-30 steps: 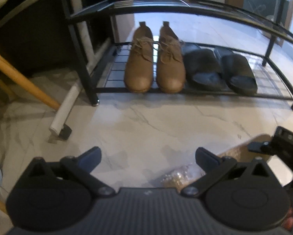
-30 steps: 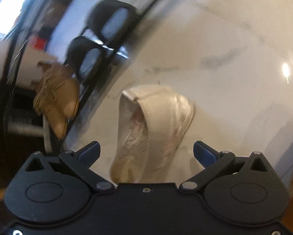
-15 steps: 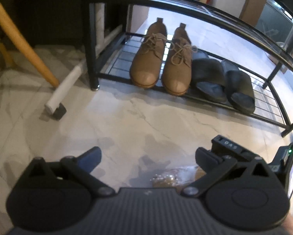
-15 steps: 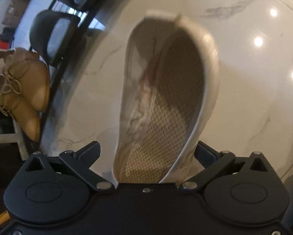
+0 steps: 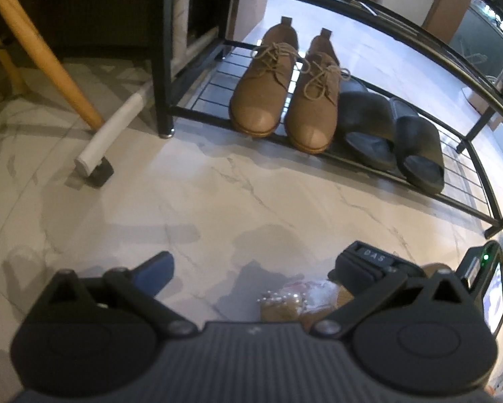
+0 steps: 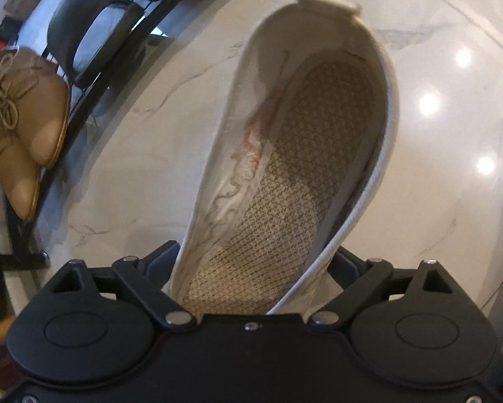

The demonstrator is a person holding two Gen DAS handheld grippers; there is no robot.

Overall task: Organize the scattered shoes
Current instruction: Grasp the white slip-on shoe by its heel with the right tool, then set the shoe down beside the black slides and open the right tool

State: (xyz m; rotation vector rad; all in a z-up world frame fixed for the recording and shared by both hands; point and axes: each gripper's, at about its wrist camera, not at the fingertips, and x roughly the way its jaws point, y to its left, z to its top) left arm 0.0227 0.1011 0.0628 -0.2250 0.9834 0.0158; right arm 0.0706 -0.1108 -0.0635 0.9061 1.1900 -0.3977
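Right gripper (image 6: pixel 253 262) straddles the cream slip-on shoe (image 6: pixel 295 154) on the marble floor (image 6: pixel 436 201), jaws closing, seemingly touching its sides. Left gripper (image 5: pixel 251 268) hangs wide, holding nothing. Beyond, brown lace-up shoes (image 5: pixel 285 90) and black slides (image 5: pixel 389 134) sit on the rack (image 5: pixel 201 114).

I see open marble floor (image 5: pixel 218 201) before the shoe rack (image 5: pixel 352 164); its lower shelf's right end is bare, though the top rail (image 5: pixel 369 3) overhangs.
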